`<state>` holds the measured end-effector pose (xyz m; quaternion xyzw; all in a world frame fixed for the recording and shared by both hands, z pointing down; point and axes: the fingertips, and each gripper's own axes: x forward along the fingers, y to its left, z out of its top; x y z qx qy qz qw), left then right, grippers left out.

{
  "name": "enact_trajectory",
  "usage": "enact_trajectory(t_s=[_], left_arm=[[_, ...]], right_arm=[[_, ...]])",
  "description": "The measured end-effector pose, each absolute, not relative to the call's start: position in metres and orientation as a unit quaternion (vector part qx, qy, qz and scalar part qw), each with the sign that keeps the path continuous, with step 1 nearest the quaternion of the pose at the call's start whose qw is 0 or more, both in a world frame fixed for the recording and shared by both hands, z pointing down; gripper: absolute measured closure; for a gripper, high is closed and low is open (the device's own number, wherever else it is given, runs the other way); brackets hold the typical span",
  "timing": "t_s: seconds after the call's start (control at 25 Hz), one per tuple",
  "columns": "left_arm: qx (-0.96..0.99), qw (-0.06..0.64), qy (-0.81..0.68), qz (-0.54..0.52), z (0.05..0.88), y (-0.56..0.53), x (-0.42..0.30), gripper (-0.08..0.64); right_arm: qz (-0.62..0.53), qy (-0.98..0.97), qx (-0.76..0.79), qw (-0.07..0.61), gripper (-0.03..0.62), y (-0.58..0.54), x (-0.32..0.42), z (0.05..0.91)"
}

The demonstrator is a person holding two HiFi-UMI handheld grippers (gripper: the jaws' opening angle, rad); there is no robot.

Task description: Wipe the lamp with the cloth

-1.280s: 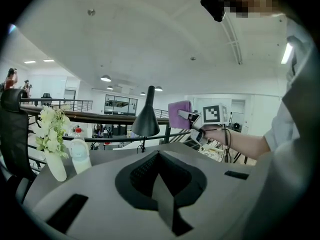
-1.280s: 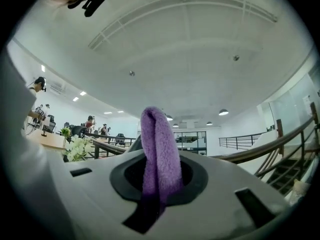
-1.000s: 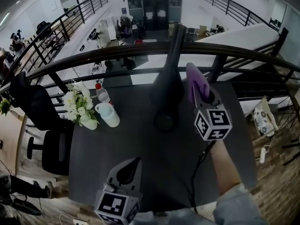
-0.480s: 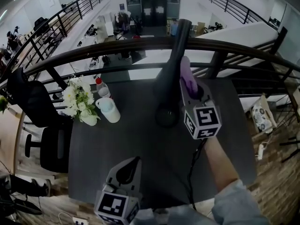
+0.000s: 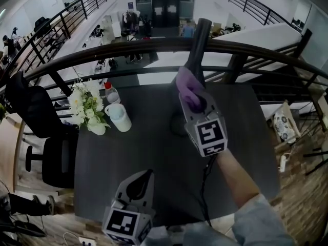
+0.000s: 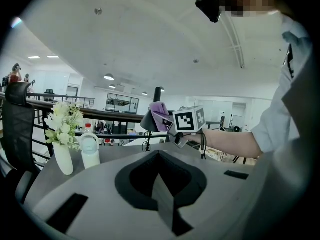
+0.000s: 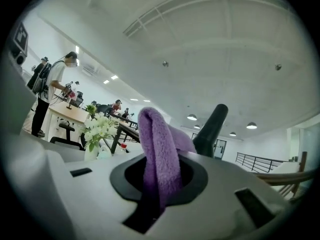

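Note:
A black lamp (image 5: 199,42) stands at the back middle of the dark table (image 5: 128,158). My right gripper (image 5: 192,100) is shut on a purple cloth (image 5: 187,83), which lies against the lamp's front, low on its body. In the right gripper view the cloth (image 7: 157,154) hangs folded between the jaws, with the lamp's neck (image 7: 210,124) just behind it. My left gripper (image 5: 145,176) hovers at the table's near edge with its jaws together and nothing in them. From the left gripper view, the lamp (image 6: 149,121), the cloth (image 6: 160,109) and the right gripper's cube show ahead.
A white vase of flowers (image 5: 87,109), a white cup (image 5: 119,120) and a red-capped bottle (image 5: 111,95) stand at the table's left back. A black railing (image 5: 102,53) curves behind the table. A black office chair (image 5: 36,122) sits to the left. A cable (image 5: 205,186) trails from the right gripper.
My right gripper has carried the cloth leftwards from beside the lamp across its front. The left gripper has stayed put.

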<state>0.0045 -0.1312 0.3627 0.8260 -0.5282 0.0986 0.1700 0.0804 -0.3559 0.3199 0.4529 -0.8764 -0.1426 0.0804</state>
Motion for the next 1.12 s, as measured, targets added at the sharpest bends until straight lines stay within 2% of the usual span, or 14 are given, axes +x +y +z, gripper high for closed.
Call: enact_trajectory(t_s=[0.48,0.84,1.12], left_arm=[[0.822,0.172,-0.535,0.090,0.362,-0.127,-0.016,0.560],[0.813,0.177,-0.547,0.086,0.369,-0.124,-0.029,0.560],[0.816,0.175,-0.544,0.089,0.369,-0.124,-0.030,0.560]], right_arm=[[-0.089,-0.906,0.397,0.116,0.541,-0.335,0.024,0.354],[-0.104,-0.894,0.401,0.171,0.541,-0.350,0.003,0.357],[-0.083,-0.905,0.382,0.170,0.541,-0.356,-0.017,0.350]])
